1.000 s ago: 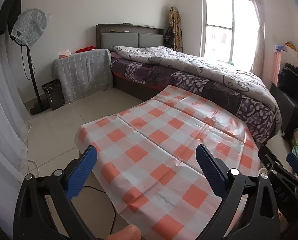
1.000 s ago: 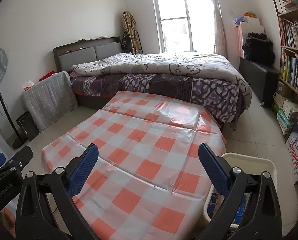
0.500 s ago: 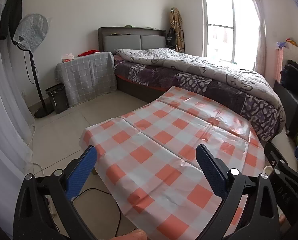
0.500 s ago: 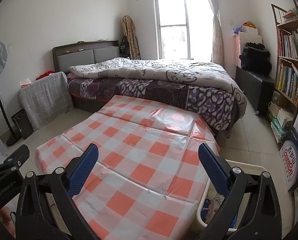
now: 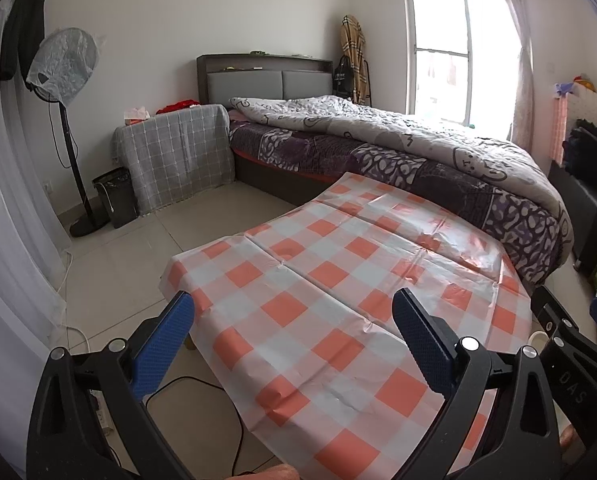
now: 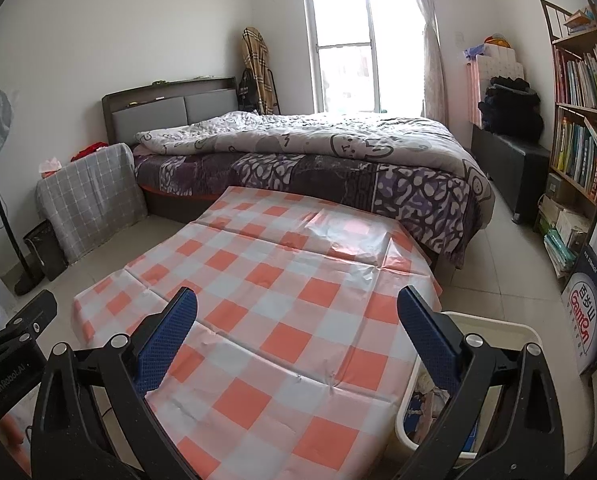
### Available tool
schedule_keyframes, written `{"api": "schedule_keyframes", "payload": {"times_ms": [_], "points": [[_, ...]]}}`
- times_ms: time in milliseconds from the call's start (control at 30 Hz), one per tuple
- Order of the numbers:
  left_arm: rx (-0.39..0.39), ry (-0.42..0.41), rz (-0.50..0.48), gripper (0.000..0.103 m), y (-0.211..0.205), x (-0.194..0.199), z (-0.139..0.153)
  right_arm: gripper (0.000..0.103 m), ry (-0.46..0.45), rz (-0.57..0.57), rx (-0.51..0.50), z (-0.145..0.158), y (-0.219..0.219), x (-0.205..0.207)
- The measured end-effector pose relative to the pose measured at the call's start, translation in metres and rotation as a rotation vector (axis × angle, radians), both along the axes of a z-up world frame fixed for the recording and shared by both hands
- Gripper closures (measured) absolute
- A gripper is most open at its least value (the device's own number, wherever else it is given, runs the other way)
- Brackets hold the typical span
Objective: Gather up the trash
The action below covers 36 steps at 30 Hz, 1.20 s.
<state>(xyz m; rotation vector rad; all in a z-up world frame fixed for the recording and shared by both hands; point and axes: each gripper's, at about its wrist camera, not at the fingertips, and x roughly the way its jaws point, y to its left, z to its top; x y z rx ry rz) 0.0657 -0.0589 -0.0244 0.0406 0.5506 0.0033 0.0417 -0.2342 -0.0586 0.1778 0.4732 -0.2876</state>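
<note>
Orange-and-white checked plastic tablecloth [image 5: 350, 312] lies bare under both empty, wide-apart grippers, left gripper [image 5: 290, 328] and right gripper [image 6: 296, 326], which have pulled back, while trash sits in the white plastic bin [image 6: 494, 324] just right of the right fingers, so collecting looks done.

A worktop [image 6: 282, 304] draped in an orange-and-white checked plastic cloth [image 5: 350, 300] stands on a pale tiled floor [image 5: 130, 264], its far end beside a bed [image 6: 318, 160].
</note>
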Motion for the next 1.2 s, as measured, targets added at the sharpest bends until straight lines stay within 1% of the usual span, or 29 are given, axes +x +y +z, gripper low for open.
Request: {"api": "schedule_keyframes", "payload": {"times_ms": [633,767,1067,1200], "points": [[0.006,0.0,-0.004,0.007,0.0008,0.0014,-0.0031,0.007,0.009,0.009,0.001,-0.0059,0.0037,0.0008],[-0.012,0.007,-0.015,0.007,0.0029,0.0034,-0.0046,0.007,0.014,0.008,0.003,-0.0082,0.0058,-0.0007],[-0.002,-0.014,-0.017,0.008,-0.0002,0.0004,-0.0027,0.007,0.013,0.008,0.002,-0.0083,0.005,-0.0006],[-0.009,-0.006,-0.021,0.008,-0.0001,0.0017,-0.0025,0.007,0.014,0.007,0.004,-0.0078,0.0042,-0.0002]]}}
